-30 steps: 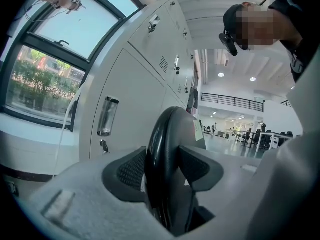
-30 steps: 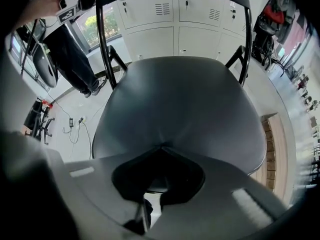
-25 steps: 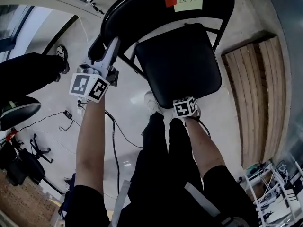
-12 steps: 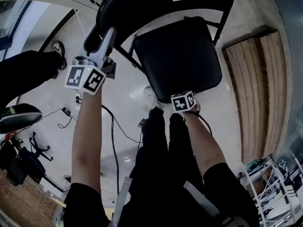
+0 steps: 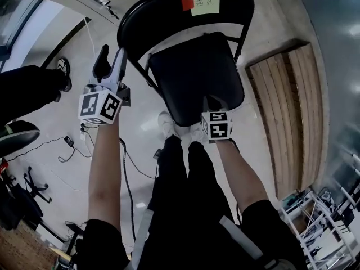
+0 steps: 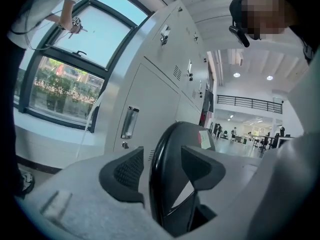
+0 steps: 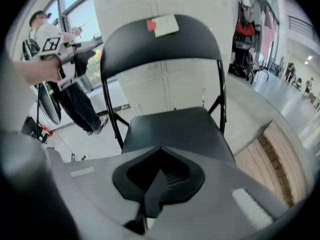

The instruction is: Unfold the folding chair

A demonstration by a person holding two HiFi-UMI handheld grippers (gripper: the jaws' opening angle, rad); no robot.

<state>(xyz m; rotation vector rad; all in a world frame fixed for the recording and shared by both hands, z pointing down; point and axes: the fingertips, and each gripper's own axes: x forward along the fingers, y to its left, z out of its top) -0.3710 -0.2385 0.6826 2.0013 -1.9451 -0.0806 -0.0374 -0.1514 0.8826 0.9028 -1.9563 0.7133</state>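
Note:
The black folding chair stands with its seat down and its backrest up; a yellow and red label is stuck on the backrest. My left gripper hovers just left of the backrest's side edge, apart from it. Its jaws have just been opening and stand open, with the backrest's rim seen edge-on ahead between them and not pressed. My right gripper is shut and empty, a little above the seat's front edge. The left gripper also shows at far left in the right gripper view.
A wooden floor panel lies right of the chair. Cables trail on the pale floor at left, beside a bystander's dark legs. White lockers stand behind the chair. A wire shelf sits at bottom right.
The left gripper has come off the backrest's side edge and drawn slightly away, its jaws wider. The right gripper has lifted from the seat's front edge, still shut.

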